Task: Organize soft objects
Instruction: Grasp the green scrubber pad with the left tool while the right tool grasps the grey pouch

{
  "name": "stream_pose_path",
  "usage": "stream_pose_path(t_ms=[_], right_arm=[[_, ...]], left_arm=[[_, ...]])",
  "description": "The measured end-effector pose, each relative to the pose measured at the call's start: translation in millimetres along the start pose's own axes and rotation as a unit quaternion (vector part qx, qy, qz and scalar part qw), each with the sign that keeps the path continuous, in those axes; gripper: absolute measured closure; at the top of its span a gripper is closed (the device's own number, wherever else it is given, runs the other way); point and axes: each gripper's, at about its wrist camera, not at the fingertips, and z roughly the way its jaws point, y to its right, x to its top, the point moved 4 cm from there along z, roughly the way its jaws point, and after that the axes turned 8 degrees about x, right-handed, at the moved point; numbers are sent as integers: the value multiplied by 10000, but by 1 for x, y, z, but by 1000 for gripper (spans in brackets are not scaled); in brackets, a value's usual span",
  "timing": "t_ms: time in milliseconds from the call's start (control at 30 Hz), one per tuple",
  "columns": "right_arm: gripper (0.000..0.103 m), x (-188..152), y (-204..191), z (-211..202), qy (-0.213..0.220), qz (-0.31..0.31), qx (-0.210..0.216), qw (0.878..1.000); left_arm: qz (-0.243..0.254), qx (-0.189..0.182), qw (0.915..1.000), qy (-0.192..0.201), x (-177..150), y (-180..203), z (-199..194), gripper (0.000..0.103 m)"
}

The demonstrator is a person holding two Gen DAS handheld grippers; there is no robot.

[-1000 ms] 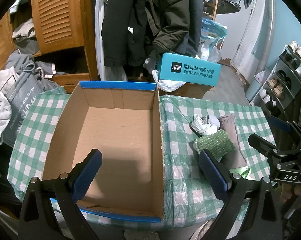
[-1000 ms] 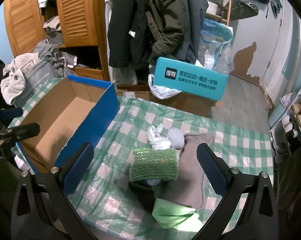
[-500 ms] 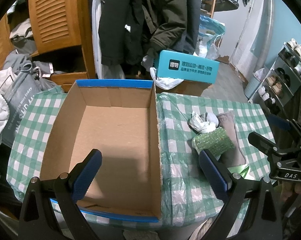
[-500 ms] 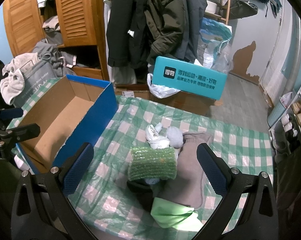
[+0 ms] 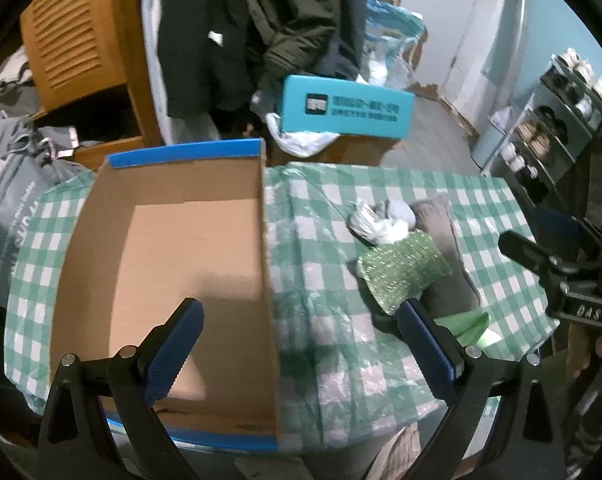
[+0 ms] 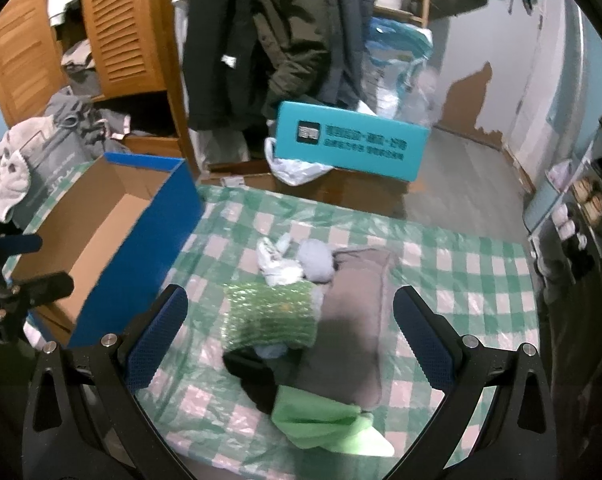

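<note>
In the left wrist view we see our left gripper (image 5: pixel 299 340) spread wide and holding nothing, its blue pads straddling the right wall of the cardboard box (image 5: pixel 161 264), which sits at 9 o'clock on the green checked surface (image 5: pixel 325 344). The soft pile lies at 3 o'clock: a green sparkly cloth (image 5: pixel 403 268), a white bundle (image 5: pixel 375 226) above it, and a grey pillow (image 5: pixel 441 240) beside it. The right gripper (image 5: pixel 557 248) shows at the far right edge.

In the right wrist view we see our right gripper (image 6: pixel 289 328) also wide and holding nothing, framing the green sparkly cloth (image 6: pixel 271 316) at centre. The grey pillow (image 6: pixel 353 320) touches it at 3 o'clock, a light green cloth (image 6: pixel 321 424) lies at 6 o'clock, and the box (image 6: pixel 113 240) stands at 9 o'clock.
</note>
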Motion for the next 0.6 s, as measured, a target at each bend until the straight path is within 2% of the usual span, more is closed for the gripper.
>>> stream_pose_path(t_ms=[500,600], right_arm=[[2,-15,54,8,-243,519,-298,9979],[2,-19,62,11,-299,617,-295,9972]], left_arm=[[382,-12,9991,-194,12,31,28,4],[397,-148,9988,-239,15,40,37,4]])
